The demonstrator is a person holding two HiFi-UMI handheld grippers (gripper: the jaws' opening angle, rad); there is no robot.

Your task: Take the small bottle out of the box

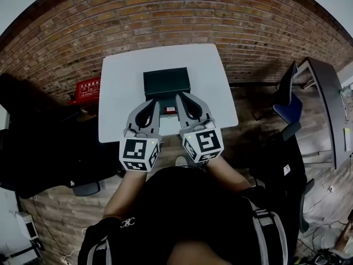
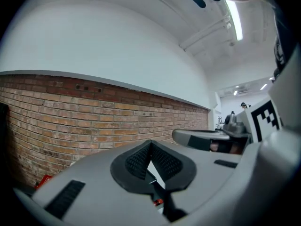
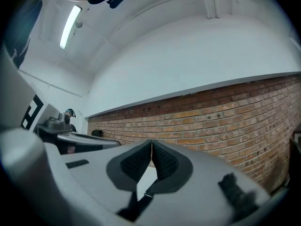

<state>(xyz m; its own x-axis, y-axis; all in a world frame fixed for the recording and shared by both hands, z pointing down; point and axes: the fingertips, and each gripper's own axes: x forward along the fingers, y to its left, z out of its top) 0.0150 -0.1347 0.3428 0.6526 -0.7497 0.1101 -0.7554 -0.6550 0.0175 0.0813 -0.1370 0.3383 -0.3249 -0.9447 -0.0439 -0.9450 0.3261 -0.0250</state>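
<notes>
Brick wall [image 1: 165, 15], white table [image 1: 118, 93], dark rectangular box [image 1: 166, 81]; left gripper [image 2: 150, 145], right gripper [image 3: 151, 142]: ribbed fingers [image 3: 163, 163] pressed together.

- A red brick wall [image 1: 165, 15] runs behind a white tabletop [image 1: 118, 93].
- A blue chair [image 1: 287, 108] stands at right on a plank floor [image 1: 251, 101].
- A ceiling strip light [image 2: 233, 14] glows.

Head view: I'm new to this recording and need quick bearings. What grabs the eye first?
Two grey grippers with black-and-white marker cubes fill the centre foreground, the left gripper and the right gripper side by side, fingers shut and empty. Just beyond their tips a dark box sits at the middle of a white table, which stands against a red brick wall across the top.
</notes>
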